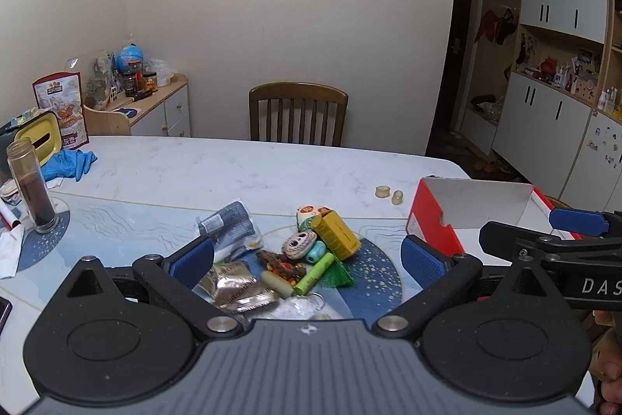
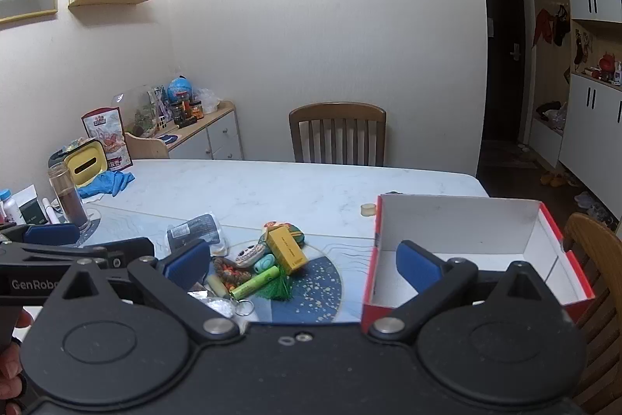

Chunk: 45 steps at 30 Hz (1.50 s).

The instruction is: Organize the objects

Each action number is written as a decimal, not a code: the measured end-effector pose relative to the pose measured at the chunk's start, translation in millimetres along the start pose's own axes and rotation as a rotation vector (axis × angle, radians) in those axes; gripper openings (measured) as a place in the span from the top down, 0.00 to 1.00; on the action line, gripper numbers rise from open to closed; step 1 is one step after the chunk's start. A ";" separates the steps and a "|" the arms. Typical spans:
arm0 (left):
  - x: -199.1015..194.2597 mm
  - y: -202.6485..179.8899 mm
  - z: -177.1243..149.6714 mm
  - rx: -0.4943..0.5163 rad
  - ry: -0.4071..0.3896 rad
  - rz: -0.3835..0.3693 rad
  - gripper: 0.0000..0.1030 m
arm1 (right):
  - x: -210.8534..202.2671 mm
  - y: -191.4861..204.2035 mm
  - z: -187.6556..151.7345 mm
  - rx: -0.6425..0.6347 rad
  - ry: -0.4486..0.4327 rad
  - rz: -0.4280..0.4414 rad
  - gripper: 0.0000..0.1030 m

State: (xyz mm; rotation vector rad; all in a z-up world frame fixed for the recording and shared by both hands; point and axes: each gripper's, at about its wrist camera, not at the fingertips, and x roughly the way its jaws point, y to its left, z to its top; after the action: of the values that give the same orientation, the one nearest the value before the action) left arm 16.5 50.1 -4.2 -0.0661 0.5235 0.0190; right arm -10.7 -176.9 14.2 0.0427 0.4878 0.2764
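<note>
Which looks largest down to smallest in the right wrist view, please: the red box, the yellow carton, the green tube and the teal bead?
1. Red box, by far the largest.
2. Yellow carton.
3. Green tube, close to the carton in length but much thinner.
4. Teal bead, the smallest.
All lie at a similar distance, so the order is fairly safe.
</note>
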 end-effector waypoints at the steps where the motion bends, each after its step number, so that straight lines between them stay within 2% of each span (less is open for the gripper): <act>1: 2.5 4.0 0.8 -0.002 0.000 -0.004 0.00 | 2.2 3.3 0.4 -0.002 0.000 -0.003 0.01; 14: 49.6 62.9 7.2 -0.052 0.057 -0.075 0.00 | 42.4 47.2 5.7 -0.040 0.045 -0.016 0.02; 20: 88.3 93.9 12.5 0.002 0.063 -0.063 0.00 | 75.5 52.7 -0.2 -0.032 0.140 -0.017 0.04; 26: 137.8 122.1 18.5 0.047 0.083 -0.050 0.00 | 107.3 63.1 -21.6 -0.078 0.252 -0.005 0.08; 34: 196.0 132.6 17.0 0.098 0.110 -0.069 0.00 | 145.7 83.0 -42.5 -0.133 0.360 0.030 0.17; 38: 223.1 134.6 13.6 0.127 0.145 -0.083 0.00 | 163.5 93.0 -51.1 -0.164 0.408 0.054 0.22; 42: 244.9 140.9 10.2 0.115 0.191 -0.128 0.00 | 179.2 97.2 -57.0 -0.165 0.449 0.053 0.22; 45: 262.0 142.9 7.5 0.121 0.241 -0.133 0.00 | 190.9 99.3 -60.4 -0.160 0.475 0.058 0.23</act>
State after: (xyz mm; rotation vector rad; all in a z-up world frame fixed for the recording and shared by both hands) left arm 242.1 193.5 -137.0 0.0161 0.7587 -0.1520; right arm 97.8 -31.0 -115.8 -0.1691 0.9351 0.3839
